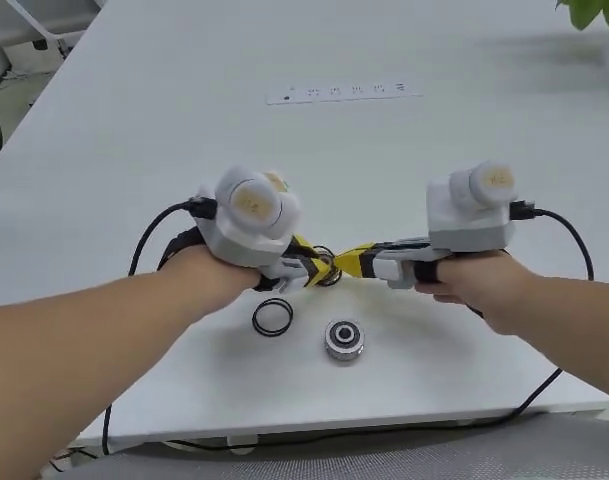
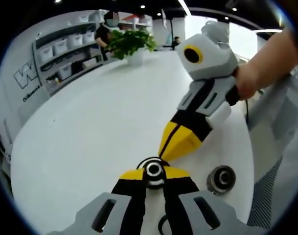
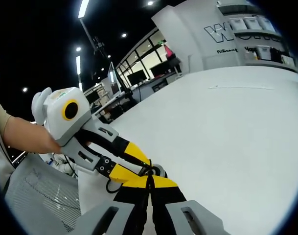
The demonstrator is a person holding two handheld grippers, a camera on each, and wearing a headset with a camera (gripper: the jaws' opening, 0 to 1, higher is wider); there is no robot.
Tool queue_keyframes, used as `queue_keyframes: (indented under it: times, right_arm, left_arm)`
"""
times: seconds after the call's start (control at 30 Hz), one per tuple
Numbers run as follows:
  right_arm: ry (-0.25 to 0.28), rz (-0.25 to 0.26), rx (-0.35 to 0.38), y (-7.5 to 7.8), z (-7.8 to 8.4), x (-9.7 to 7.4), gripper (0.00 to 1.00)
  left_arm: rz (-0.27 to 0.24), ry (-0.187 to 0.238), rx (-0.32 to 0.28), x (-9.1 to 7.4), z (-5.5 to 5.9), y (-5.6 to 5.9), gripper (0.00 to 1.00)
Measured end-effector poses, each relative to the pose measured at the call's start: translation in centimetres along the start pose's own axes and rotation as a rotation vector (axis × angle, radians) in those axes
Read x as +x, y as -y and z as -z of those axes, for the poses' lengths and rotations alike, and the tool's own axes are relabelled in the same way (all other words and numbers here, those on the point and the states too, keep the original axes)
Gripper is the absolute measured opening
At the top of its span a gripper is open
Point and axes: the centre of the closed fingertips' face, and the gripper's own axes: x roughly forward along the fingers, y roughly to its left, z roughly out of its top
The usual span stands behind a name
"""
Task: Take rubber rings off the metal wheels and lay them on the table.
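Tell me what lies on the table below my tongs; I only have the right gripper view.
Observer: A thin black rubber ring lies flat on the white table, toward its near edge.
Operator: Any wheel besides the small metal wheel in the left gripper?
Observer: Yes, in the head view a round silver metal wheel rests right of that ring, apart from it.

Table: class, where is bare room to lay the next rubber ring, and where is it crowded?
Free: the wide table stretch from the left gripper and right gripper out to the socket strip; also right of the loose wheel, toward the front edge. Crowded: around the gripper tips, where held wheel, lying ring and loose wheel cluster.
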Motion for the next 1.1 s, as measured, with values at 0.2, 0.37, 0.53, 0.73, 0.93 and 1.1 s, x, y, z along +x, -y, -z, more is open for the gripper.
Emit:
queue_keyframes:
  times: [0.2, 0.37, 0.53, 0.73, 0.93, 1.1]
  right_arm:
    - [0.009, 0.003, 0.000, -0.1, -0.2, -0.1, 0.00]
    - [0.018, 0.005, 0.000, -0.1, -0.5, -0.3, 0.00]
    - [0.025, 0.008, 0.004, -0.1, -0.8, -0.5, 0.00]
    - [0.042, -0.002, 0.010, -0.7, -1.3, -0.8, 0.00]
    - [0.047, -0.016, 0.004, -1.6, -1.9, -1.1, 0.00]
    - [0.059, -0.029, 0.006, -2.3, -2.3, -1.3, 0.00]
  left_arm:
    - [0.011, 0.000, -0.001, -0.2, -0.2, 0.3, 0.17]
    - [0.019, 0.018, 0.000, -0.8, -0.6, 0.9, 0.19]
    - [0.028, 0.046, 0.003, -1.7, -0.9, 1.1, 0.23]
    - [0.022, 0.089, 0.014, -3.6, -1.4, 1.2, 0.26]
    - [0.020, 0.123, 0.020, -5.2, -1.6, 1.5, 0.33]
    - [0.022, 0.154, 0.022, -6.6, -1.8, 2.0, 0.40]
